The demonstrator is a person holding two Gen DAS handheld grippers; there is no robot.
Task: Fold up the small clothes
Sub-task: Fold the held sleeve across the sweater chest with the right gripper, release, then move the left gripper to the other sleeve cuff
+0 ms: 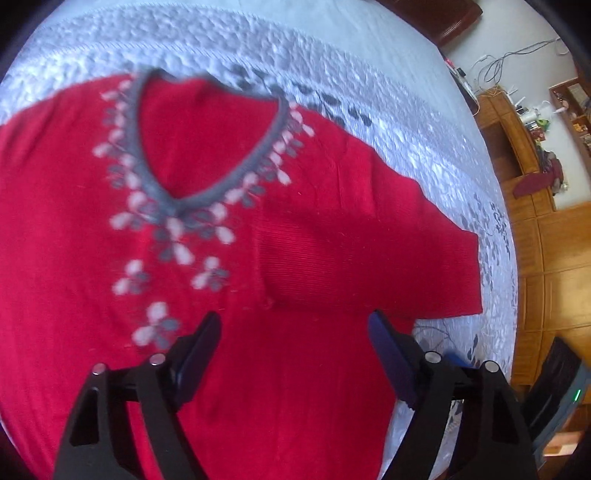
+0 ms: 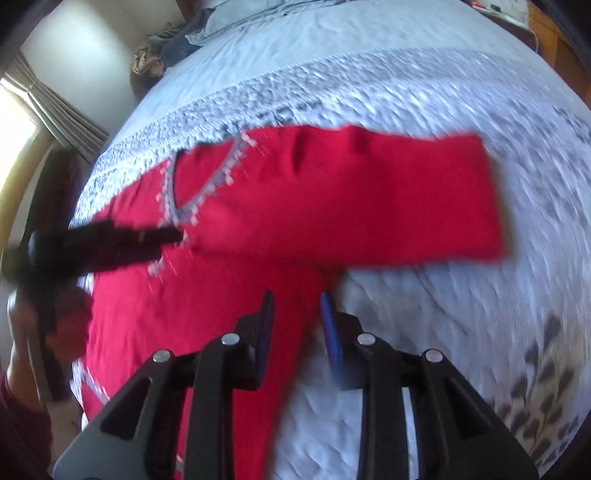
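bed: pale blue quilted bedspread [image 1: 332,48] with grey leaf print [image 2: 535,387]
far edge of bed: grey pillows [image 2: 207,33]
beside bed: wooden cabinet [image 1: 554,258] carrying clutter
window: beige curtain [image 2: 62,110]
wall: cables [image 1: 509,59]

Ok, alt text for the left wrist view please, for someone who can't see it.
A red sweater with a grey V-neck and flower pattern lies flat on a pale blue bedspread, one sleeve stretched out to the right. The left tool hovers open above its lower body, holding nothing.
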